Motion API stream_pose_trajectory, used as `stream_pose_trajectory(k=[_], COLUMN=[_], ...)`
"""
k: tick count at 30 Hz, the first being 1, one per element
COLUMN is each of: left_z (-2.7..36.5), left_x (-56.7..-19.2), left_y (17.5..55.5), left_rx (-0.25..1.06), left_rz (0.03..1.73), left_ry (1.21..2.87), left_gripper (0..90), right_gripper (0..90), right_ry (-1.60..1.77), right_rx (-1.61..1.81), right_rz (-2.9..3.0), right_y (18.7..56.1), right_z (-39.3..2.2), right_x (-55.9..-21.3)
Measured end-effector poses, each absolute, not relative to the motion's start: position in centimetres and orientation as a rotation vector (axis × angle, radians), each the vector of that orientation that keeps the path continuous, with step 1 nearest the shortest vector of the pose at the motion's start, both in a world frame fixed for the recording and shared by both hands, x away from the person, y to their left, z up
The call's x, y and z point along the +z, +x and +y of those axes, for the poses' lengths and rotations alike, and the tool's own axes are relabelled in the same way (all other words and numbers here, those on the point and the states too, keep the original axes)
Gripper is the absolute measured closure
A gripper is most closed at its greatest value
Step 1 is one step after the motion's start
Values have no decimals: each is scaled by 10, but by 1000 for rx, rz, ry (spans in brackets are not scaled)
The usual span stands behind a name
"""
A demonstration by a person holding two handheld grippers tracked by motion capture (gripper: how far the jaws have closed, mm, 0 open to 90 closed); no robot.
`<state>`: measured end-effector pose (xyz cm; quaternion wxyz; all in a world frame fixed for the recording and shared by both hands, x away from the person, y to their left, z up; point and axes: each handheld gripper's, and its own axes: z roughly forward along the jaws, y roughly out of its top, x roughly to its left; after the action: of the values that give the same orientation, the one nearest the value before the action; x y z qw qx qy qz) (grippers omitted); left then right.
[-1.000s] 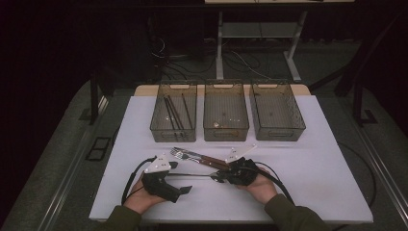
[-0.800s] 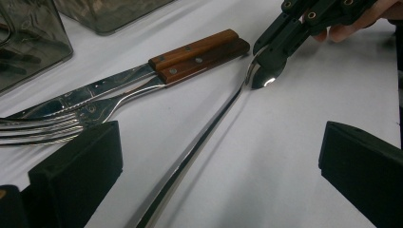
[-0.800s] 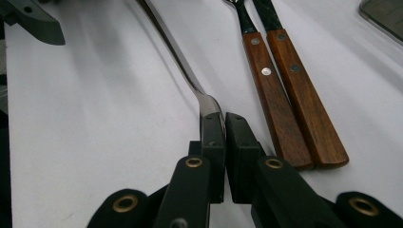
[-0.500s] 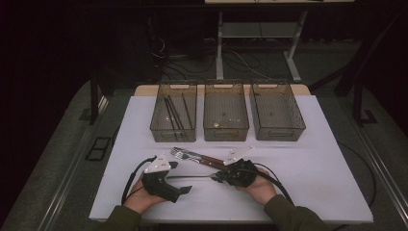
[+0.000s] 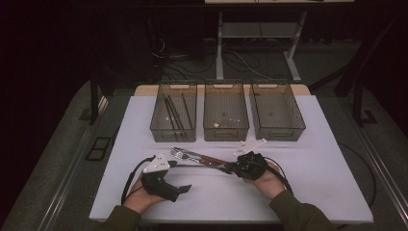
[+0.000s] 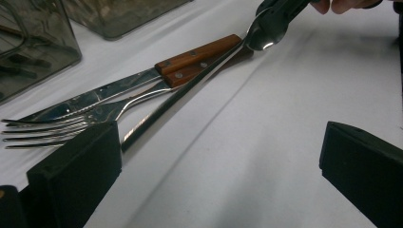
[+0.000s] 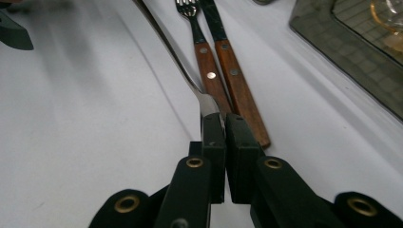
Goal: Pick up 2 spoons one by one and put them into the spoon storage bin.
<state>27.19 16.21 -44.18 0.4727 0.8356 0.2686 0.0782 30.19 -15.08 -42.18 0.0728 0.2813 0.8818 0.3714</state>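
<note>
A metal spoon (image 5: 199, 166) lies low over the white table (image 5: 308, 187), its bowl (image 6: 264, 34) pinched between the jaws of my right gripper (image 5: 232, 168), which is shut on it (image 7: 209, 108). The long handle (image 7: 164, 42) runs toward my left gripper (image 5: 182, 188). That gripper (image 6: 216, 175) stands open with nothing between its jaws, beside the handle's end. Just behind the spoon lie a fork (image 6: 52, 130) and a knife (image 6: 100, 97), both with wooden handles (image 7: 228, 80), side by side on the table.
Three smoky plastic trays stand in a row at the back. The left one (image 5: 173, 137) holds dark utensils, the middle one (image 5: 226, 134) a few small bits, and the right one (image 5: 279, 134) looks bare. Cables trail from both grippers.
My right gripper has edged slightly to the right and back with the spoon. The left gripper has stayed where it was.
</note>
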Motion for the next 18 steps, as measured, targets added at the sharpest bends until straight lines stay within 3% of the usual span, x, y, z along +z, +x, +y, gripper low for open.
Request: stream_pose_trajectory(k=[18], left_z=[162], left_x=[-441], left_y=[272], left_rx=[192], left_rz=[657], left_ry=[2044], left_gripper=[0], right_gripper=[874], right_ry=[945], right_rx=[1150], right_rz=[2548], right_y=[312], right_z=[-178], right_x=[-407])
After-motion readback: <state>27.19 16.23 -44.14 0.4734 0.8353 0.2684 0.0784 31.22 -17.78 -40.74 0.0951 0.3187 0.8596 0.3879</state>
